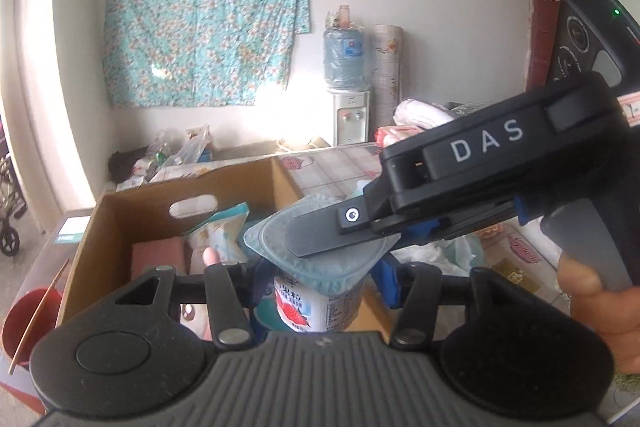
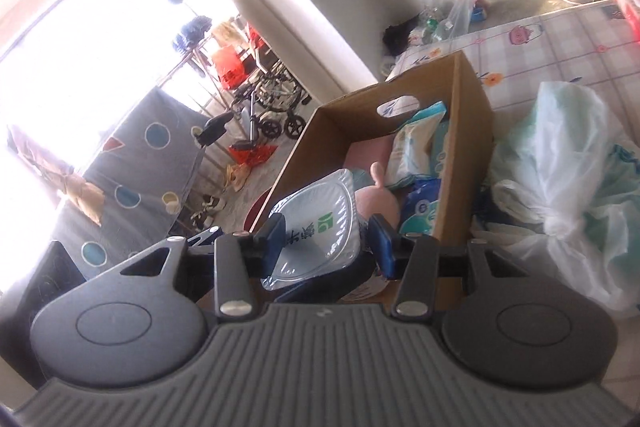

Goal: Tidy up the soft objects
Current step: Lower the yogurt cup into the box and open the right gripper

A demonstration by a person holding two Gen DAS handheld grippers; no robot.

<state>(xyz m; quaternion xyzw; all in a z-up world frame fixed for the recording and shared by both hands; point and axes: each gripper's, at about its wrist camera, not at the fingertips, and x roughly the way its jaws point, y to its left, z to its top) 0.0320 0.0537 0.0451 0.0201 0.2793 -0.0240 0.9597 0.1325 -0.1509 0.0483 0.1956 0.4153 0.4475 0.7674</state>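
A yogurt cup [image 1: 316, 307] with a strawberry print and a foil lid [image 1: 332, 267] sits between my left gripper's [image 1: 308, 287] fingers, which are shut on its sides. My right gripper [image 1: 320, 247] reaches in from the right, one finger lying across the lid. In the right wrist view the lid [image 2: 316, 227] stands tilted between the right gripper's [image 2: 328, 239] blue pads. The left pad touches it and a gap shows at the right pad. The cup hangs over the near end of a cardboard box [image 2: 468, 115].
The box [image 1: 120, 227] holds wet-wipe packs [image 2: 416, 143], a pink soft toy [image 2: 376, 203] and a pink block [image 1: 158, 259]. Tied plastic bags [image 2: 560, 167] lie right of it on the checked tablecloth [image 2: 560, 43]. A red bucket [image 1: 28, 315] stands on the floor at left.
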